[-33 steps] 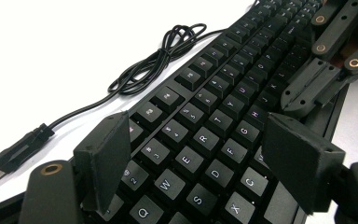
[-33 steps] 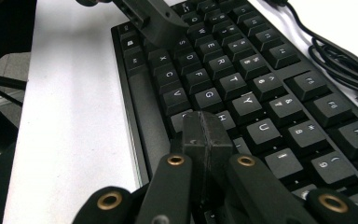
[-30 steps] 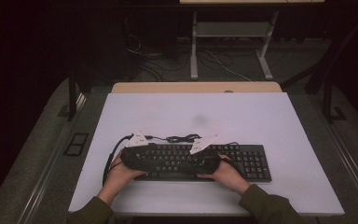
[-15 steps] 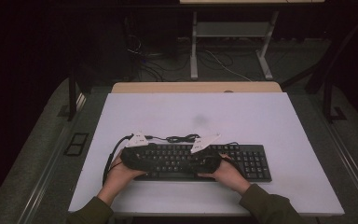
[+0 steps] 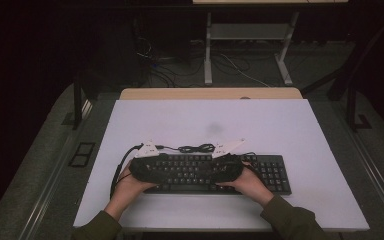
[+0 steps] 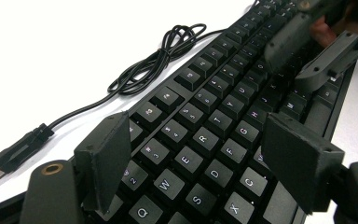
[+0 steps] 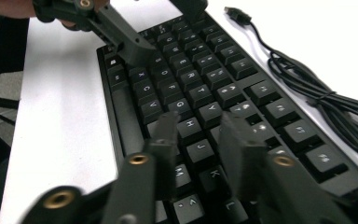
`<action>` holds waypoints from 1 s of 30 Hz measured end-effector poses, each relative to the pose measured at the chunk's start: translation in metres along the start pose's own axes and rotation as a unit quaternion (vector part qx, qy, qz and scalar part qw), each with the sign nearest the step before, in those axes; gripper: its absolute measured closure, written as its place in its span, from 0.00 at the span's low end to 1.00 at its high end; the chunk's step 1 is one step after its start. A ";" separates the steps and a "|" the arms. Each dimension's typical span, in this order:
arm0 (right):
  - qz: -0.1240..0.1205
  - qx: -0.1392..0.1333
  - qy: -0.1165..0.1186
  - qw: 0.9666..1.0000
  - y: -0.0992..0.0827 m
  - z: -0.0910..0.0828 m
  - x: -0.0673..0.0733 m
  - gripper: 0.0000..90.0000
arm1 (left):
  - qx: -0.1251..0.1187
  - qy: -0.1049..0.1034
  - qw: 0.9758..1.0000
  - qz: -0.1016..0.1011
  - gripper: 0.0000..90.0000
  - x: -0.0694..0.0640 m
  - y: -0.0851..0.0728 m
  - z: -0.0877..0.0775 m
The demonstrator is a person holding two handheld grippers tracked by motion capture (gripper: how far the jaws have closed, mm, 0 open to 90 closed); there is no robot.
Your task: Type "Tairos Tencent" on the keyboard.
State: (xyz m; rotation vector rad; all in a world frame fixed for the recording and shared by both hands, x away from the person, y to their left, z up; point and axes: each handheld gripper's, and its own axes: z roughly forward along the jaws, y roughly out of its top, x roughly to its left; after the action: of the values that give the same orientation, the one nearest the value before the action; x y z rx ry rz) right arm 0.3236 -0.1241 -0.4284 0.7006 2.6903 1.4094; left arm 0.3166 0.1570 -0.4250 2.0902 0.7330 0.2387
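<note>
Now, keyboard (image 5: 215,172): lying flat on the white counter (image 5: 280,125).
Left gripper (image 6: 205,163): fingers standing wide over the keys.
Right gripper (image 7: 198,135): fingers just been opening, holding nothing.

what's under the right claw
The black keyboard: the right claw, jaws just opening with nothing gripped, hovers above the H and J keys. The keys beneath its body are covered. The coiled cable lies beside, on the white table.
</note>
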 end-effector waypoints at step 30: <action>0.018 -0.018 -0.033 0.999 -0.004 -0.011 -0.015 0.36 | 0.008 -0.053 0.999 -0.001 0.89 -0.014 -0.006 -0.007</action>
State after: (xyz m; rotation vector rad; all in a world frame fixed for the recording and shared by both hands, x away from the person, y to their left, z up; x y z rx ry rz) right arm 0.3328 -0.1402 -0.4276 0.7833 2.6089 1.4110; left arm 0.2999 0.1566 -0.4243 2.1000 0.6752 0.1193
